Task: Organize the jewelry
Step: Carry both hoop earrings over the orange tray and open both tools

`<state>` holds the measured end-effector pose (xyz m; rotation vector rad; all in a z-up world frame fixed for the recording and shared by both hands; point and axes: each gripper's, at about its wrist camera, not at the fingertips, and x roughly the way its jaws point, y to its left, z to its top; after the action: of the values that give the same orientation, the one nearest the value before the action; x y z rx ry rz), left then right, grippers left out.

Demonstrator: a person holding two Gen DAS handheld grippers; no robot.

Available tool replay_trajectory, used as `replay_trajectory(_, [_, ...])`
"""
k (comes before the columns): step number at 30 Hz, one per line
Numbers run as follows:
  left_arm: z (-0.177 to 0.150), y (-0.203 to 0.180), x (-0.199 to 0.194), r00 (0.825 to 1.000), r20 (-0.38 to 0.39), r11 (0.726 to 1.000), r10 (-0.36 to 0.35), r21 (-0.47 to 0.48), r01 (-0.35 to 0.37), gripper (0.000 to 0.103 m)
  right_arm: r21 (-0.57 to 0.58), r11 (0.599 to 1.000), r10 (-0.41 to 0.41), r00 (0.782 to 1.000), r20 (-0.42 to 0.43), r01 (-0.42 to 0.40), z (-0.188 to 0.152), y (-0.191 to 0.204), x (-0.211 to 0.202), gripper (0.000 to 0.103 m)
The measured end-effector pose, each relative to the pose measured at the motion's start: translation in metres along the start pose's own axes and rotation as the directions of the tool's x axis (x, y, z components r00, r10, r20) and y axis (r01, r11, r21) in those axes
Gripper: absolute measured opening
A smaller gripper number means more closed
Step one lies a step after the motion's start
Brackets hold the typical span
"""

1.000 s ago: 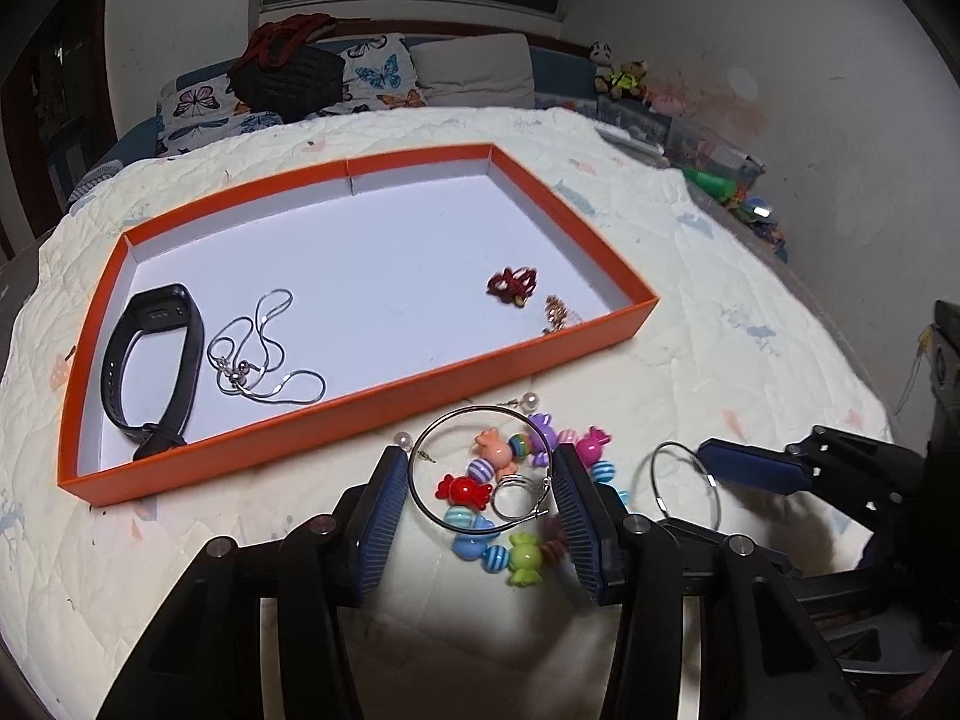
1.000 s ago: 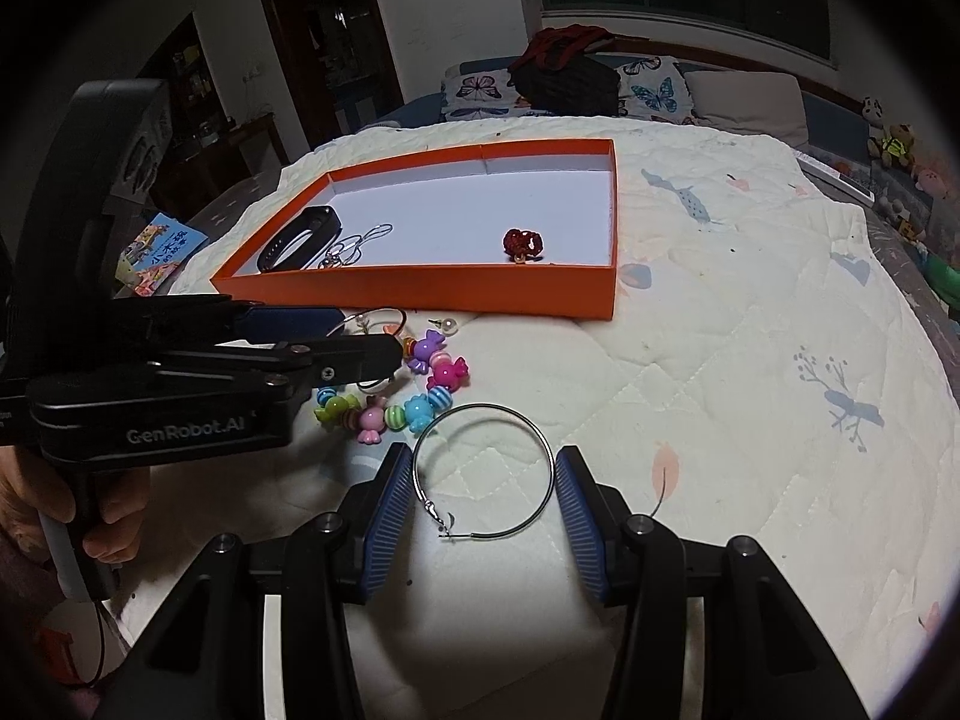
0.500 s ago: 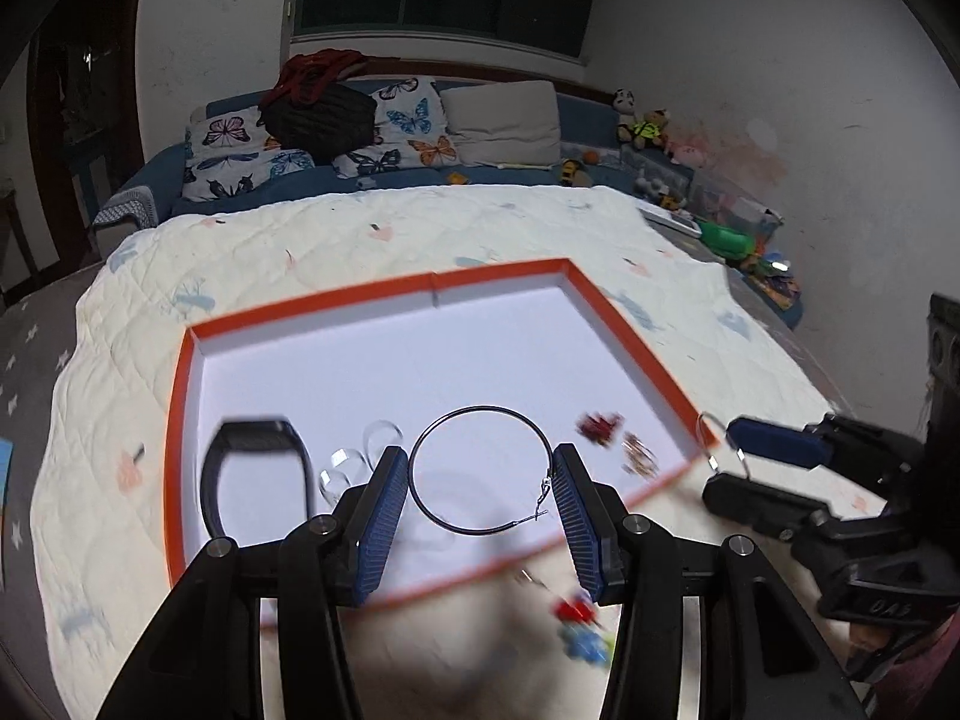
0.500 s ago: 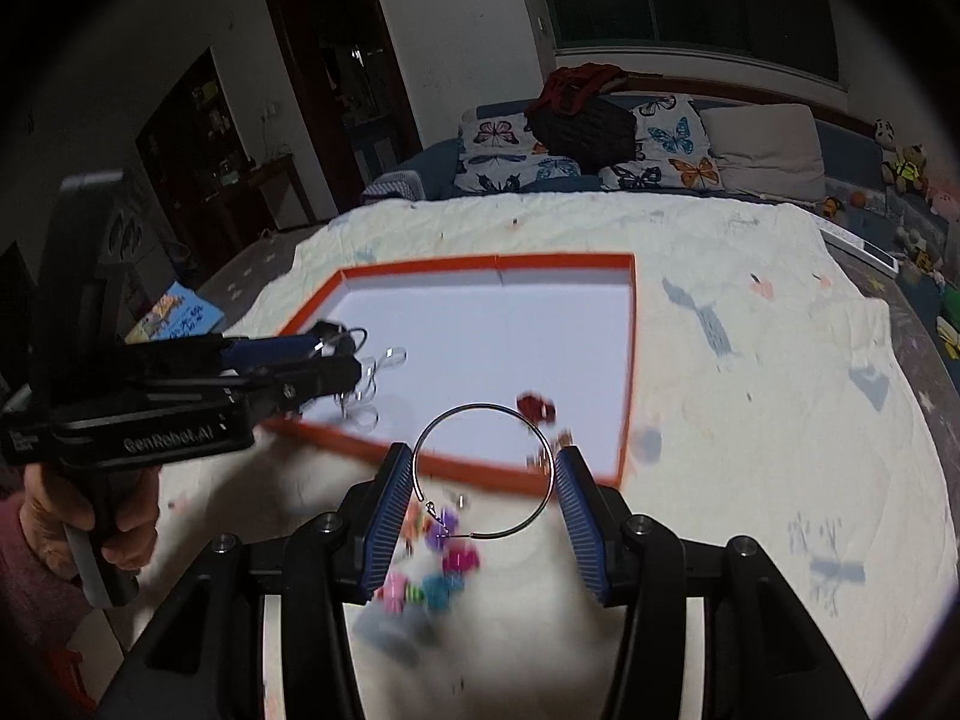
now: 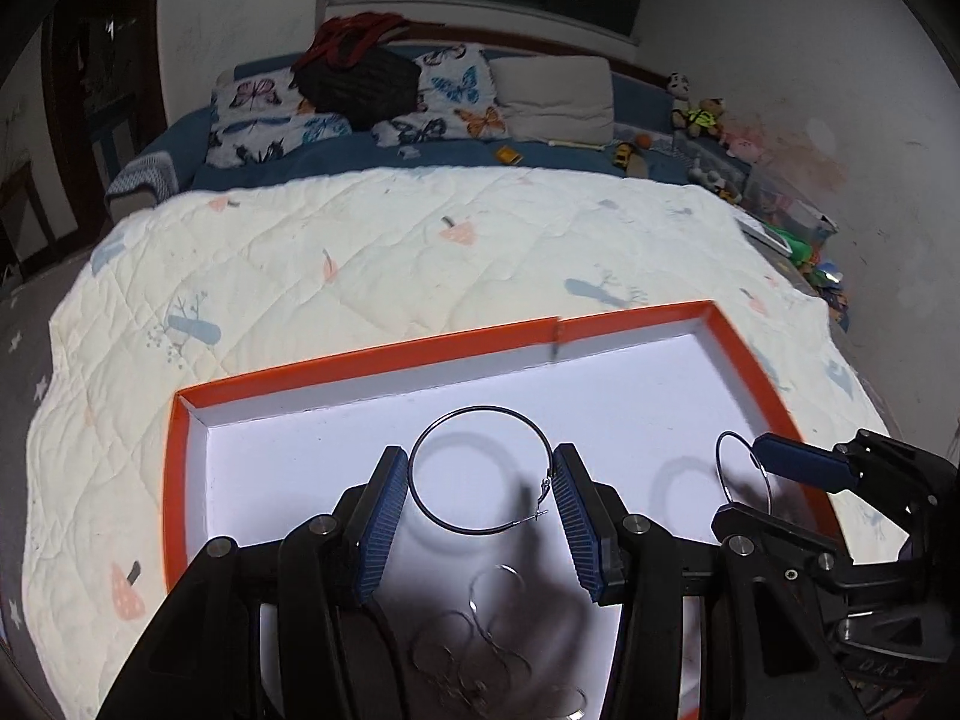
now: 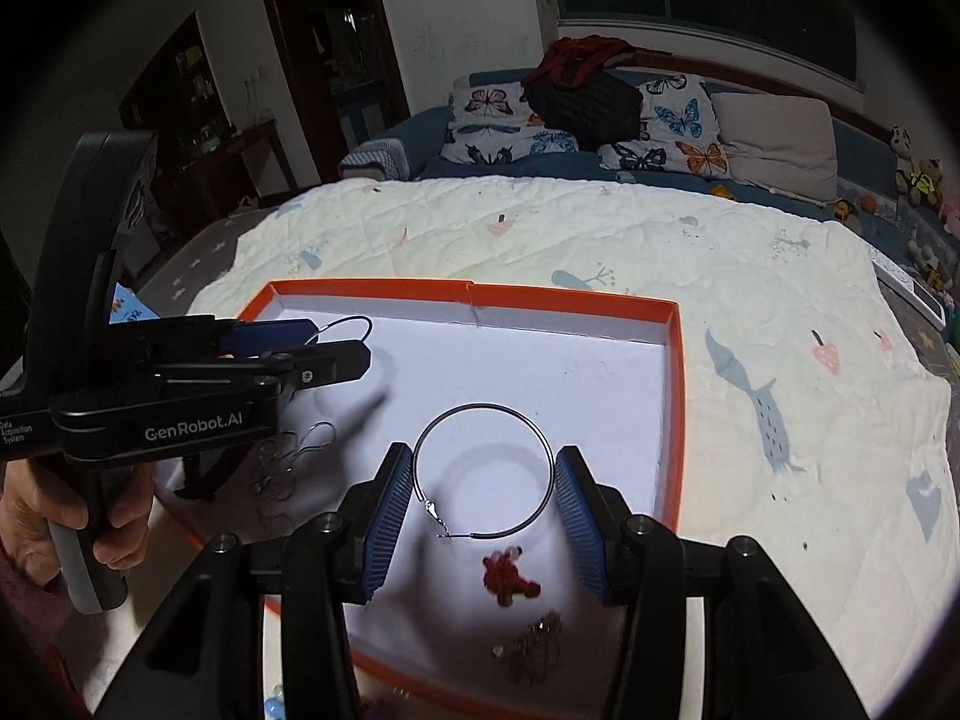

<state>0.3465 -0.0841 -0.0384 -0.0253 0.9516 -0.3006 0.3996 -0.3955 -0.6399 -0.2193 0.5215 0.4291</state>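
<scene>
The left gripper [image 5: 480, 495] tilts downward, blue pads clamped on a thin dark wire hoop earring [image 5: 480, 471] above the white floor of the orange-rimmed tray [image 5: 372, 354]. To its right, the right gripper [image 6: 483, 495] pinches a matching silver hoop [image 6: 483, 471] over the tray's near right part, above a red bead ornament [image 6: 509, 577]

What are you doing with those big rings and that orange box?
A person is tidying jewelry on a bed. The left gripper holds one big hoop earring, the right gripper holds another hoop, both above the orange tray. A silver chain and a red charm lie inside. Neither hoop is set down yet.
</scene>
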Motion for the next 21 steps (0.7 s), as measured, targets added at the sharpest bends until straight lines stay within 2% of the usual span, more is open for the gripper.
replay_trajectory(6, [-0.003, 0.004, 0.021, 0.999, -0.036, 1.0, 0.004, 0.001, -0.004, 0.052, -0.05, 0.997, -0.055, 0.997, -0.048, 0.053, 0.0, 0.003, 0.014, 0.054])
replay_trajectory(21, [-0.007, -0.001, 0.019, 0.999, -0.046, 1.0, 0.013, 0.007, -0.013, 0.054, -0.071, 0.995, -0.075, 0.995, -0.067, 0.071, -0.001, 0.002, 0.019, 0.054])
